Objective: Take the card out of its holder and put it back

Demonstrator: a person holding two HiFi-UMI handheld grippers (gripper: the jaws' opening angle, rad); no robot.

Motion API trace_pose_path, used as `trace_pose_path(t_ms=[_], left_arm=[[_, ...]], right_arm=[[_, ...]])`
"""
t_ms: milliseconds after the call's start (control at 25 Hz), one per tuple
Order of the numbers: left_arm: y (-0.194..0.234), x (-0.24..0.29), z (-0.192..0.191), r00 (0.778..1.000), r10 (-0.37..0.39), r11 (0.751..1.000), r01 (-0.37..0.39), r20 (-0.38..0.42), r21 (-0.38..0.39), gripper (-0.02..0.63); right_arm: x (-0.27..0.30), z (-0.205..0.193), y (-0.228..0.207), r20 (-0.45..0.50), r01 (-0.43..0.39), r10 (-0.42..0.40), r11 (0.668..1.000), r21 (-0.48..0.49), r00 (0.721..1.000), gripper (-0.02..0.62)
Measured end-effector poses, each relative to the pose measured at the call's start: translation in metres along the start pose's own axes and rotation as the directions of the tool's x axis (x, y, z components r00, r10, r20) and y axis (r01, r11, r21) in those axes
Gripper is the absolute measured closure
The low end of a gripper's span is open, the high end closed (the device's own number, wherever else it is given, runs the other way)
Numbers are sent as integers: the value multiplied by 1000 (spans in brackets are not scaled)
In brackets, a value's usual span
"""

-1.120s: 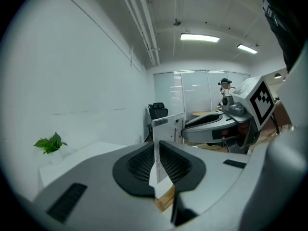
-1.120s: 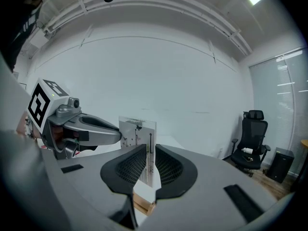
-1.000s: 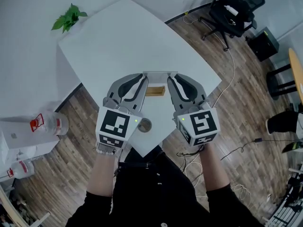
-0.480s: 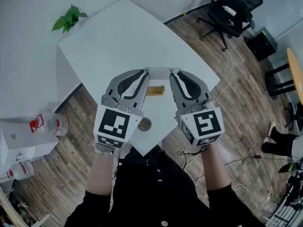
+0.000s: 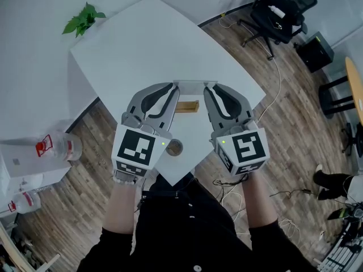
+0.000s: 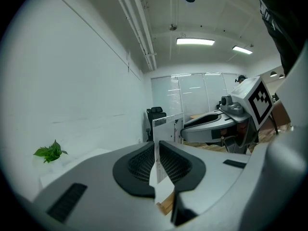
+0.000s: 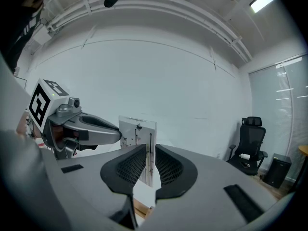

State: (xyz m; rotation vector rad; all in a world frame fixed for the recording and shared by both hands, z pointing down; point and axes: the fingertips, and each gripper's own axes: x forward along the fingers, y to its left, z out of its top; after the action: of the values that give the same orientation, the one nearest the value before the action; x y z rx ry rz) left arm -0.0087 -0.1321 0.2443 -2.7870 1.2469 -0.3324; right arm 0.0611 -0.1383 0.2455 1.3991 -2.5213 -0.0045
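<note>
Between left tongs [image 5: 174,89] and right tongs [image 5: 209,89], each clenched on a side edge, the card [image 5: 191,83] looks light, thin, bendable; edge holds suit it, wooden holder [image 5: 187,107] below the tongs.

L gripper [image 6: 158,150]: ctr frame, jaws clamped on upright card [image 6: 168,128]. R gripper [image 6: 188,130]: mid-right, at card's far edge. Plant [image 6: 50,152]: lower left.

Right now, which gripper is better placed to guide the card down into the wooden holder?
Left, but only marginally. The left gripper and the right gripper each pinch one end of the card. In the head view the wooden holder lies slightly nearer the left one.
</note>
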Motion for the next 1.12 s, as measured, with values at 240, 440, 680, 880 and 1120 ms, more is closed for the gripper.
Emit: trace_pose_path(t_ms=[240, 440, 680, 880, 1120], left_arm=[[0, 5, -11, 1000, -16, 1000, 16, -20, -9, 565], [-1, 11, -27, 998, -31, 999, 30, -51, -30, 565], [-3, 18, -49, 995, -52, 997, 47, -83, -58, 565], [-4, 23, -66, 993, -58, 996, 52, -99, -71, 566], [-4, 29, -86, 991, -70, 994, 59, -116, -92, 566]], right_arm=[[6, -11, -1, -18, -11, 11, 1000, 7, 1000, 508], [11, -25, -2, -43, -23, 24, 1000, 14, 999, 508], [18, -47, -1, -80, -33, 35, 999, 26, 996, 508], [25, -64, -1, -105, -42, 46, 998, 39, 993, 508], [33, -82, 0, -128, -51, 57, 997, 50, 990, 508]])
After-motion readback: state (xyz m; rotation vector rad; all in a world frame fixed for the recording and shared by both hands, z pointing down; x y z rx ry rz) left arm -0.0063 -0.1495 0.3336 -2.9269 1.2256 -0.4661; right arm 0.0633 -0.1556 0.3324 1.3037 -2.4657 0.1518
